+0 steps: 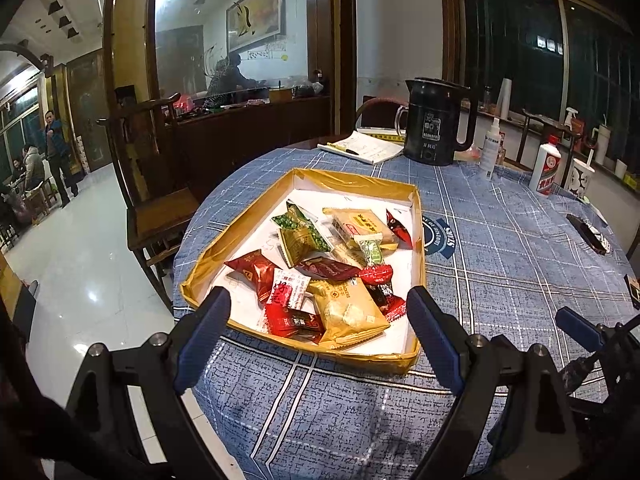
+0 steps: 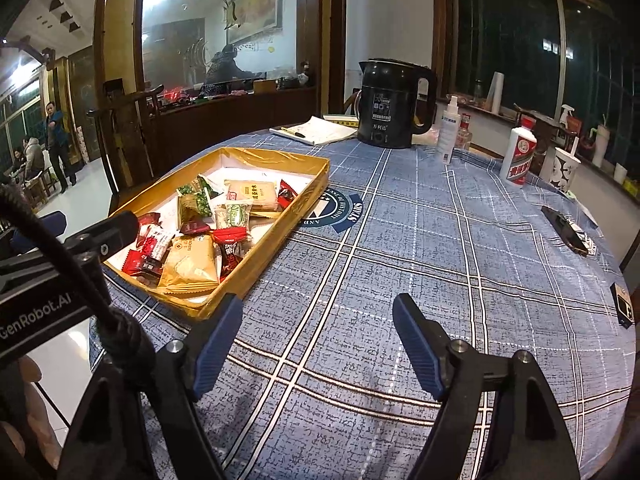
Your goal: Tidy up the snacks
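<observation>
A shallow gold-rimmed cardboard tray sits on the blue checked tablecloth and holds several snack packets: a gold one, red ones and green ones. My left gripper is open and empty, hovering over the tray's near edge. In the right wrist view the tray lies to the left. My right gripper is open and empty above bare cloth beside the tray's near corner. The left gripper's body shows at the left of that view.
A black kettle, a notebook, a spray bottle, a white liquor bottle and a paper cup stand at the table's far side. A dark phone lies right. A wooden chair stands left of the table.
</observation>
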